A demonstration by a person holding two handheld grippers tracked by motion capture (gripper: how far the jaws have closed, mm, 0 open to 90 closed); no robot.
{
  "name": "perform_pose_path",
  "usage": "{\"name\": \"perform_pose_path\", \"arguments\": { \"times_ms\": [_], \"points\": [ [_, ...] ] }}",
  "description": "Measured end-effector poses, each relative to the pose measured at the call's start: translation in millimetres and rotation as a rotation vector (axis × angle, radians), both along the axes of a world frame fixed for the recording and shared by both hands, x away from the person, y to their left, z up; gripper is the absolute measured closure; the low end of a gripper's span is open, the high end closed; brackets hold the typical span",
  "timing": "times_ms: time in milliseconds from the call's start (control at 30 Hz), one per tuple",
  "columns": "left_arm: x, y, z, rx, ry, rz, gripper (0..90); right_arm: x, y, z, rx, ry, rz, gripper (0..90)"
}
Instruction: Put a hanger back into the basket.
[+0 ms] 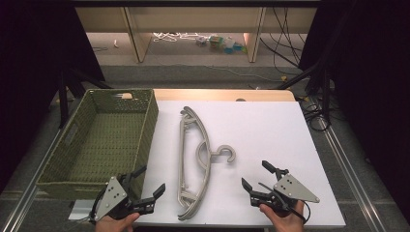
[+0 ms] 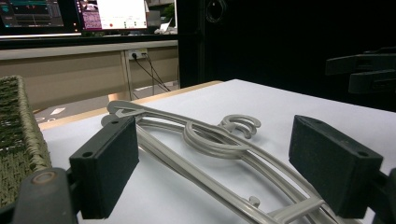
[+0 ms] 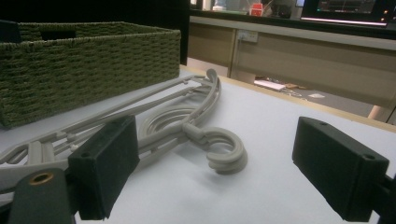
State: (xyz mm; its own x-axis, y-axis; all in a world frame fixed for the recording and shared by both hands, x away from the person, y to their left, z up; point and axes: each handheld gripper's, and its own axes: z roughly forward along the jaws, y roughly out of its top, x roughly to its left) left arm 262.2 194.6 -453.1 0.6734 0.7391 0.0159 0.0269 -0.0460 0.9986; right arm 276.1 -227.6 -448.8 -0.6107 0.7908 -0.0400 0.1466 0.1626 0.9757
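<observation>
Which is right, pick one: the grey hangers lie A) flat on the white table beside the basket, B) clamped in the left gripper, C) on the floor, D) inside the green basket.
A: the hangers lie flat on the white table, right of the basket, untouched.

Both grippers: black bodies, two black jaws each. Left gripper [image 1: 149,186] and right gripper [image 1: 256,175] each carry a grey three-cornered plate on top with a few small dark screw holes. Jaw pads [image 2: 111,163] are flat rectangular black blocks with a matte foam-like face and a small screw hole near the corner. Brass-coloured ring at the left jaw's base. Thin black cable loops behind right gripper.
</observation>
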Motion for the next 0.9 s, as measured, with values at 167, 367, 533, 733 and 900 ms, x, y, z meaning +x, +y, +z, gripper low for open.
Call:
{"name": "perform_pose_path", "arguments": {
  "times_ms": [167,367,533,733,900],
  "points": [
    [1.1,-1.4,0.1,-0.001,-0.005,-0.007,15.8,0.5,0.5,-0.5,0.008,-0.003,0.003,15.1],
    [2.1,-5.9,0.3,0.007,0.008,-0.028,15.7,0.7,-0.1,-0.4,0.001,-0.001,-0.006,15.2],
    [4.4,-12.8,4.0,0.025,0.025,-0.071,15.7,2.0,-0.4,-1.2,0.007,-0.021,-0.014,15.2],
    [6.0,-30.5,14.0,0.057,0.044,-0.114,15.7,2.5,-0.6,-1.1,0.013,-0.007,-0.010,15.2],
    [11.5,-41.0,16.8,0.076,0.074,-0.132,15.7,2.6,-0.3,-1.4,0.020,-0.011,-0.010,15.2]
  ]
}}
